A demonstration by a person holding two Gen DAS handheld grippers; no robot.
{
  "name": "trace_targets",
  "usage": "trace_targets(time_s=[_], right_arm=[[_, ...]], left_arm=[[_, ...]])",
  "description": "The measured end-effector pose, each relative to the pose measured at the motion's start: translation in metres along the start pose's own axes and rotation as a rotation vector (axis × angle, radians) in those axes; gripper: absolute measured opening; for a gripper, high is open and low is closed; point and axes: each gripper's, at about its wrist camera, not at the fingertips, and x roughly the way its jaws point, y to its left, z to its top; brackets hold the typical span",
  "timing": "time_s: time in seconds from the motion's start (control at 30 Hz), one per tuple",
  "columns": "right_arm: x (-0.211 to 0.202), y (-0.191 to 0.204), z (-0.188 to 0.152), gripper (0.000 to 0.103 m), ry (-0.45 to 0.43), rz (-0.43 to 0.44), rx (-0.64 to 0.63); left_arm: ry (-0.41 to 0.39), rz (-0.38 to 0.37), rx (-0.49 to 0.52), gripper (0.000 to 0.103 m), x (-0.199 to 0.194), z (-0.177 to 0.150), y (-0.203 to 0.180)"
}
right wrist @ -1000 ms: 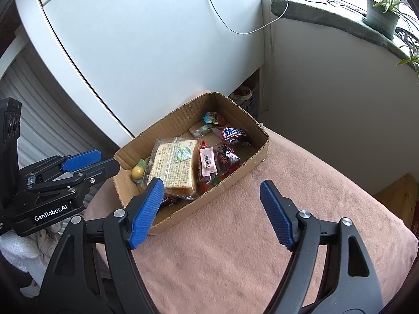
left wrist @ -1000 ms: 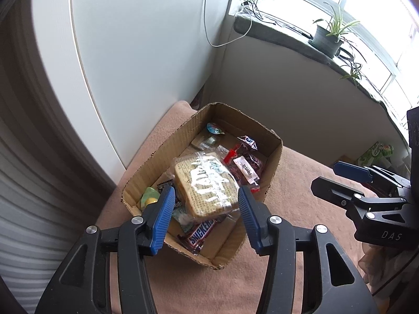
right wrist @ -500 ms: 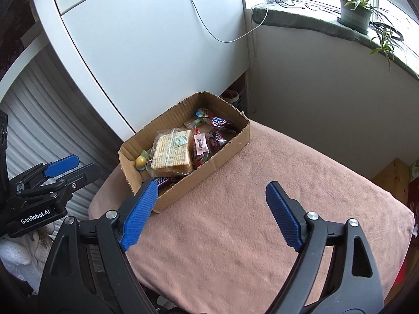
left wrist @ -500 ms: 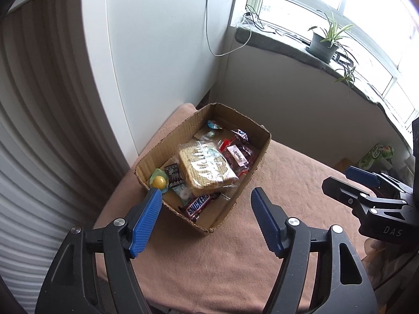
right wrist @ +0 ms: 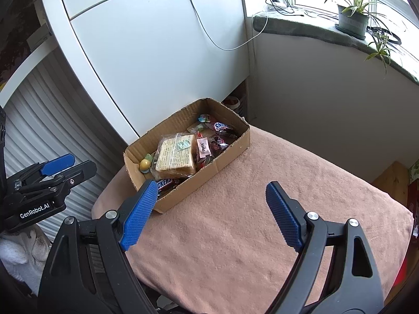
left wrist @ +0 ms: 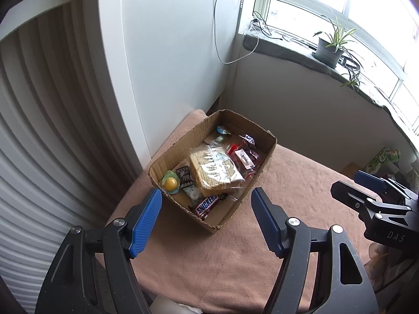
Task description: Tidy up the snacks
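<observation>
A: What is the setting looking like?

B: A table (right wrist: 235, 235) draped in a pinkish-brown cloth is sitting in a corner beside a white cabinet (right wrist: 157, 39), with a potted plant (right wrist: 352, 18) standing on the windowsill.

A: And the snacks?

B: They are lying in an open cardboard box (left wrist: 233, 209) at the table's far left corner: a wrapped wafer pack (left wrist: 214, 170) lying on top, a Snickers bar (left wrist: 208, 203) at the near end, a yellow-and-green candy (left wrist: 170, 183) at the left wall.

A: How are the grippers sitting?

B: The left gripper (left wrist: 207, 219) is hovering just short of the box, tilted down toward it, its blue fingers spread wide and holding nothing. The right gripper (right wrist: 209, 209) is hanging over bare cloth, likewise spread apart and carrying nothing.
</observation>
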Motion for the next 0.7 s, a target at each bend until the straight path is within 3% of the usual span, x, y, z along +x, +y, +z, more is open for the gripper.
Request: trace_targets(time_s=[0.7], right_arm=[[-0.0013,0.0011,-0.0049,0.087,0.005,0.009,0.000]], left_arm=[[-0.008,0.009,0.001,0.071,-0.0096,-0.0030,-0.0037]])
